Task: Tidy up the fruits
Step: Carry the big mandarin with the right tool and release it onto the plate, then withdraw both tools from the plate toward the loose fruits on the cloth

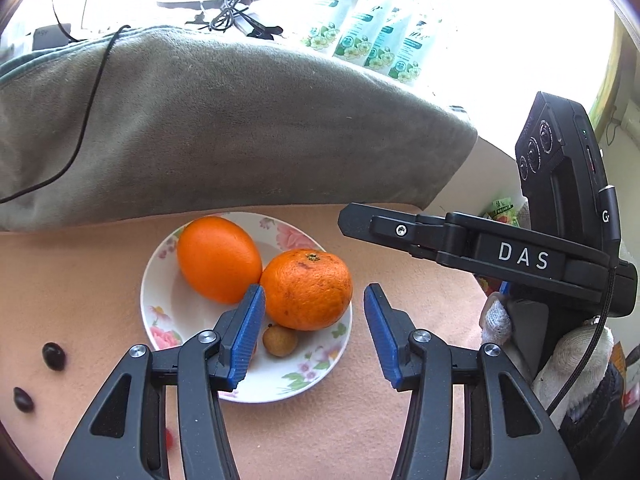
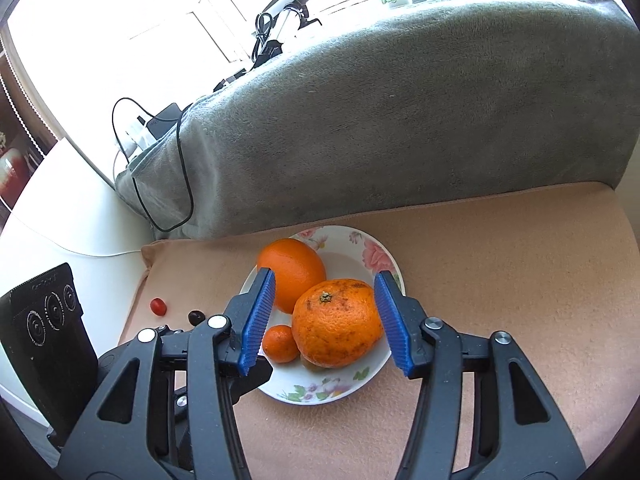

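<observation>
Orange fruit is crowding the floral plate (image 2: 378,258) at the centre of both frames: a smooth orange (image 2: 292,272) is sitting at the back, touching a speckled mandarin (image 2: 336,322), with a tiny mandarin (image 2: 280,343) lying at lower left and a brown longan (image 1: 280,342) resting in front. The right gripper (image 2: 324,316) is hovering with its blue pads spread wide on either side of the speckled mandarin, apart from it. The left gripper (image 1: 314,332) is likewise gaping, holding nothing. A red cherry tomato (image 2: 158,306) is lying at the left of the right-wrist frame on the beige cloth (image 2: 500,280).
</observation>
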The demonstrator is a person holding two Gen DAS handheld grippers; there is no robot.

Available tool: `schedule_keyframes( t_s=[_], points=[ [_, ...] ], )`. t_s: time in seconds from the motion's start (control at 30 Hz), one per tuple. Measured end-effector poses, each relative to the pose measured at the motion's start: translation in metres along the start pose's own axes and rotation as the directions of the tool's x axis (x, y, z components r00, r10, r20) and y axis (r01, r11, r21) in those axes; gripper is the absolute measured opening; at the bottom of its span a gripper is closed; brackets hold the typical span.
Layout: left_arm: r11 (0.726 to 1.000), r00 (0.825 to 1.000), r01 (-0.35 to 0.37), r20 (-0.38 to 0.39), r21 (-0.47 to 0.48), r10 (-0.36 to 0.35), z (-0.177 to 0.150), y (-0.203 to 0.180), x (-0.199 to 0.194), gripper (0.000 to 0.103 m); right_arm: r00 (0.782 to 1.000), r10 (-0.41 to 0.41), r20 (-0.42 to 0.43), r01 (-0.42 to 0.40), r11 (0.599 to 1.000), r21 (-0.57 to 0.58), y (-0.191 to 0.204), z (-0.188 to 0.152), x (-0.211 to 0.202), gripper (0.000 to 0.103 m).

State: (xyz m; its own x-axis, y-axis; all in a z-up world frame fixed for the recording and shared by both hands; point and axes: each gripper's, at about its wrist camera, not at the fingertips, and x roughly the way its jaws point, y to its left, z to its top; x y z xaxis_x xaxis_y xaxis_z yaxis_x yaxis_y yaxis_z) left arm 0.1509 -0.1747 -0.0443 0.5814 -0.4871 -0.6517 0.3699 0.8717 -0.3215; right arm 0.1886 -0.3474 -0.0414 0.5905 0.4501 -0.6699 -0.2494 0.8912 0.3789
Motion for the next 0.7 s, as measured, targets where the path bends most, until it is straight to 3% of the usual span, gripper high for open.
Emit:
schedule_keyframes(
  t_s=[0.37, 0.7],
  points=[
    [1.000, 1.000, -0.018, 0.023, -0.004, 0.018, -0.015, 0.009, -0.029, 0.055, 0.999, -0.022, 0.024, 0.023, 0.999, -0.031, 0.017, -0.017, -0.013, 0.075],
    [0.999, 0.997, -0.041, 0.071, -0.019, 0.042, -0.027, 0.026, -0.063, 0.060, 0.999, -0.007, 0.047, 0.009, 0.999, -0.049, 0.035, -0.038, -0.025, 0.076]
  ],
)
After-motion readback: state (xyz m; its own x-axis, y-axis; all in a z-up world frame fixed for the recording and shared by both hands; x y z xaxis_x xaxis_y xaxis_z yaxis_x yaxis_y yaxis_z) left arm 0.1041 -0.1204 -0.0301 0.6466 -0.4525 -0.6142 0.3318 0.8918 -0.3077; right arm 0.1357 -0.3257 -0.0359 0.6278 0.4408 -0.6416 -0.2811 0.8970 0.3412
